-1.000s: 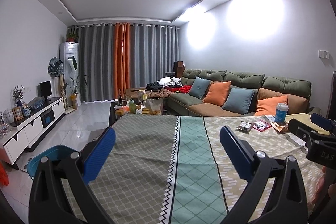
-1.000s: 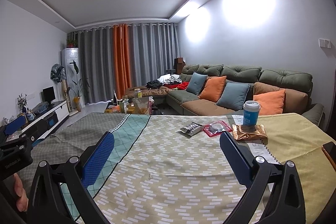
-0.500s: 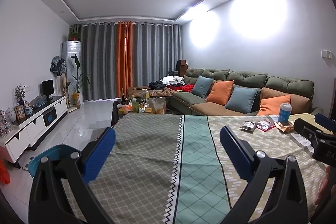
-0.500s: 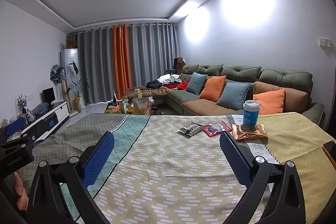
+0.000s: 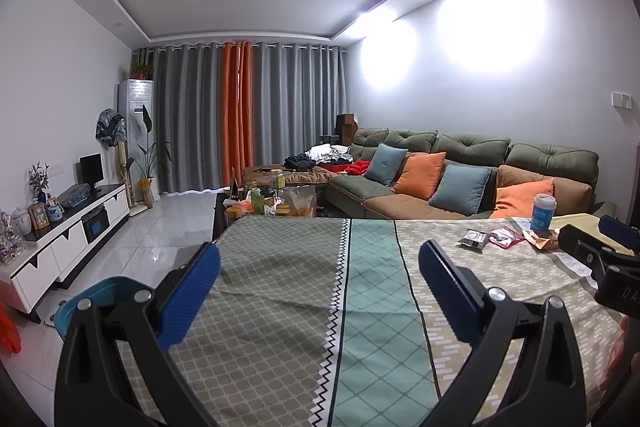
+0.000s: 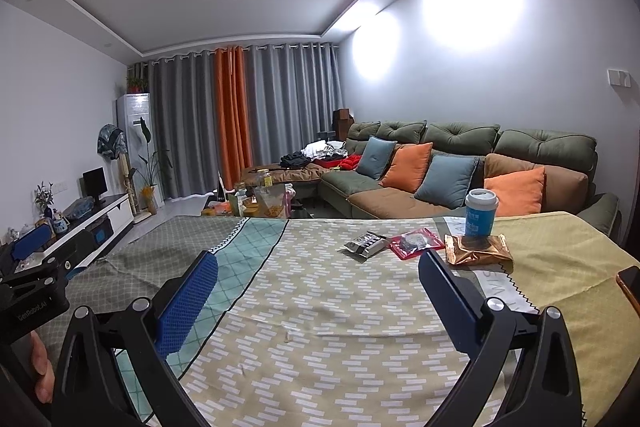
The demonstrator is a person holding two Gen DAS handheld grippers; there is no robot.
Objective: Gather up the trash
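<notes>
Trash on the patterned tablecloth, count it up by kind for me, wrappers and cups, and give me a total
Snack wrappers: 3, the black and white wrapper, the red wrapper and the copper foil wrapper.
Cups: 1, the blue paper cup with a white lid, upright behind the foil wrapper.
Total: 4.

Black gripper (image 6: 318, 291) frames with silver screws; blue ribbed jaws; white lettering on housings

Far right on the counter (image 6: 320, 327) — three wrappers in a row, a cup (image 6: 481, 213) just behind the rightmost wrapper (image 6: 478, 250).
</notes>
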